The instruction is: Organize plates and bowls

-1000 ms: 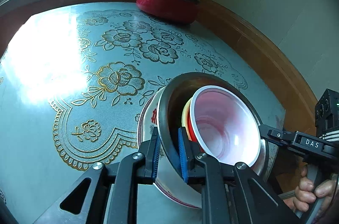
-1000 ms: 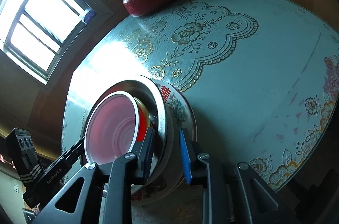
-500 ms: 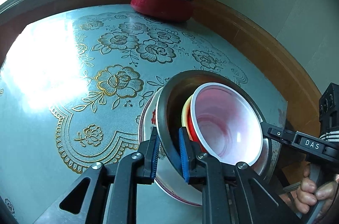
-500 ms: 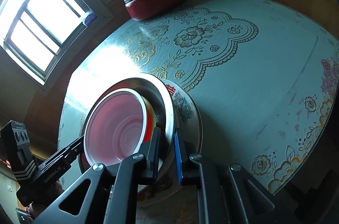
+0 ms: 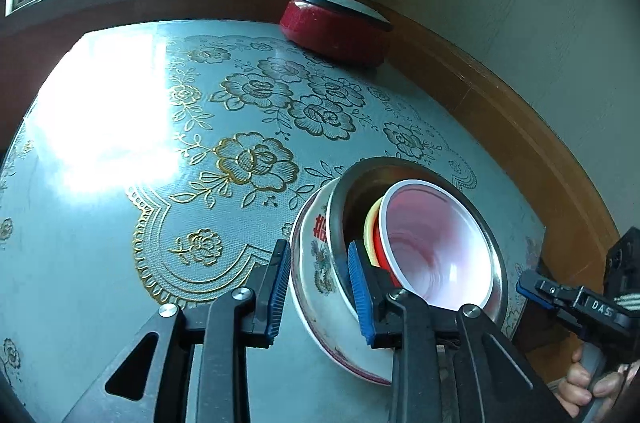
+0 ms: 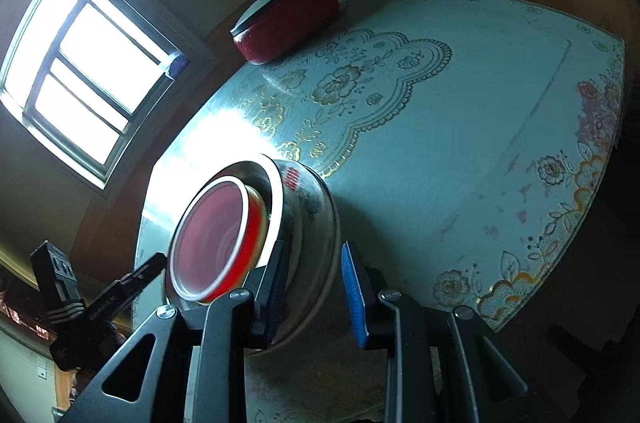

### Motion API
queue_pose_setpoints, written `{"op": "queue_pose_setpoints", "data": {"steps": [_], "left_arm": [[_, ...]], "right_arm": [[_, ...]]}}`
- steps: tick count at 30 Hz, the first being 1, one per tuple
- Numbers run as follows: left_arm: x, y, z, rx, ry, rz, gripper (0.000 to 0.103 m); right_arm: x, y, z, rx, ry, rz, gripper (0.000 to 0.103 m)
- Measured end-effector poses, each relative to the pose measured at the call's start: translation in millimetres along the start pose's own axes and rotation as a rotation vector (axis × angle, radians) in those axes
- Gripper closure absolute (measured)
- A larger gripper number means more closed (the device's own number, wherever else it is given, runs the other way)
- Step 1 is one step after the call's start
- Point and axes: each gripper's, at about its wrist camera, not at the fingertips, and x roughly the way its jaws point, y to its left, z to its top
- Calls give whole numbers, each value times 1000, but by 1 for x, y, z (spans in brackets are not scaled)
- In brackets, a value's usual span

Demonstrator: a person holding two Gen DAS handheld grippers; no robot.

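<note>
A: Where is the stack now?

B: The stack of bowls (image 5: 400, 255) stands near the edge of the table (image 5: 100, 223). A red bowl with a white rim (image 5: 436, 247) sits inside a yellow one (image 5: 370, 227), both are inside a steel bowl (image 5: 340, 199), and this one is in a white porcelain bowl with a red sign (image 5: 316, 263).

A: And the grippers?

B: The left gripper (image 5: 318, 291) has its jaws around the near rim. They are opening, and the outer blue pad stands apart from the porcelain wall. The right gripper (image 6: 316, 287) is at the opposite side; its jaws are opening too, with the rim between them and a gap at the right pad.

A: Anything else?

B: A red pot with a lid (image 5: 336, 27) stands far back by the wall, and a window (image 6: 80, 71) is behind.
</note>
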Motion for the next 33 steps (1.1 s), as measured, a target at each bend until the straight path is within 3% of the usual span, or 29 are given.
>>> {"op": "queue_pose_setpoints", "data": {"steps": [6, 13, 23, 33], "left_arm": [[-17, 8, -17, -57, -12, 108, 73], [-8, 9, -47, -136, 59, 220, 73], [6, -7, -56, -78, 94, 230, 76], [1, -3, -57, 61, 118, 157, 73]], "right_arm": [[28, -17, -7, 35, 121, 28, 76], [29, -16, -2, -22, 157, 64, 76], [28, -19, -7, -9, 168, 35, 76], [25, -6, -37, 65, 106, -46, 76]]}}
